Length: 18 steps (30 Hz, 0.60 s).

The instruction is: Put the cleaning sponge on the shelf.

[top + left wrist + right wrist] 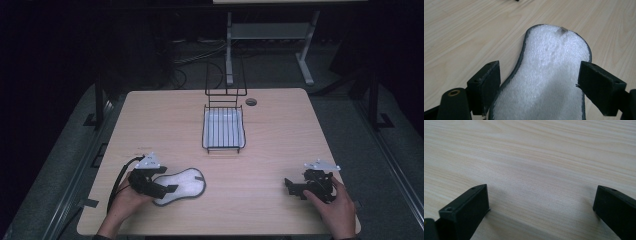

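Observation:
A white fleecy insole-shaped pad (186, 183) with a dark edge lies flat on the wooden table (160, 125) at the front left. My left gripper (167, 186) rests at its near end, held by a hand. In the left gripper view the pad (551, 57) lies between the two black jaws, which stand wide apart and do not press on it, so the left gripper (539, 72) is open. My right gripper (290, 186) sits at the front right in the other hand. It is open (541, 197) over bare wood, with nothing between the jaws.
A black wire rack (204, 131) with a white tray in it stands at the table's middle back, with a taller wire frame (225, 80) behind it. A round cable hole (251, 102) sits beside it. Table edges are near both hands.

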Available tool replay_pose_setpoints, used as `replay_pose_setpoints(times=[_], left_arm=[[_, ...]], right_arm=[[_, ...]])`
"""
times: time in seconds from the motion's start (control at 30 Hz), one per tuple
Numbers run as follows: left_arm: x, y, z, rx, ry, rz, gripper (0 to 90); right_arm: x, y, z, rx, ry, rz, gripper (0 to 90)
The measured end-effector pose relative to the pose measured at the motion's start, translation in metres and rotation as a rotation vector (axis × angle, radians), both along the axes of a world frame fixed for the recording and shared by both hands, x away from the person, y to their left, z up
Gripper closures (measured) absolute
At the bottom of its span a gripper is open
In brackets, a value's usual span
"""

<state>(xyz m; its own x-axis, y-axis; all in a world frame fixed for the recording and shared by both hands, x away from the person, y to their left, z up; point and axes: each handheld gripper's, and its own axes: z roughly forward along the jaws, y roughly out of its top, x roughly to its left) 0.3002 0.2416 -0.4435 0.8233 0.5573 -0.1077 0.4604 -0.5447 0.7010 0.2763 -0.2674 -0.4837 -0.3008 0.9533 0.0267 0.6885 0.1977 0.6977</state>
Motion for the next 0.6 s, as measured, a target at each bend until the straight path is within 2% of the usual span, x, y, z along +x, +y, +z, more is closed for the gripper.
replay_pose_setpoints(times=[0.17, 0.3, 0.43, 0.6], left_arm=[[0.006, -0.005, -0.007, 0.009, 0.02, -0.016, 14.1], [0.009, -0.007, -0.01, 0.016, 0.02, -0.028, 14.1], [0.009, -0.011, -0.013, 0.045, 0.03, -0.042, 14.1], [0.009, -0.015, -0.016, 0.071, 0.023, -0.06, 12.8]], right_arm=[[0.0, 0.0, 0.0, 0.0, 0.0, 0.0, 0.0], [0.0, 0.0, 0.0, 0.0, 0.0, 0.0, 0.0], [0.0, 0.0, 0.0, 0.0, 0.0, 0.0, 0.0], [0.0, 0.0, 0.0, 0.0, 0.0, 0.0, 0.0]])
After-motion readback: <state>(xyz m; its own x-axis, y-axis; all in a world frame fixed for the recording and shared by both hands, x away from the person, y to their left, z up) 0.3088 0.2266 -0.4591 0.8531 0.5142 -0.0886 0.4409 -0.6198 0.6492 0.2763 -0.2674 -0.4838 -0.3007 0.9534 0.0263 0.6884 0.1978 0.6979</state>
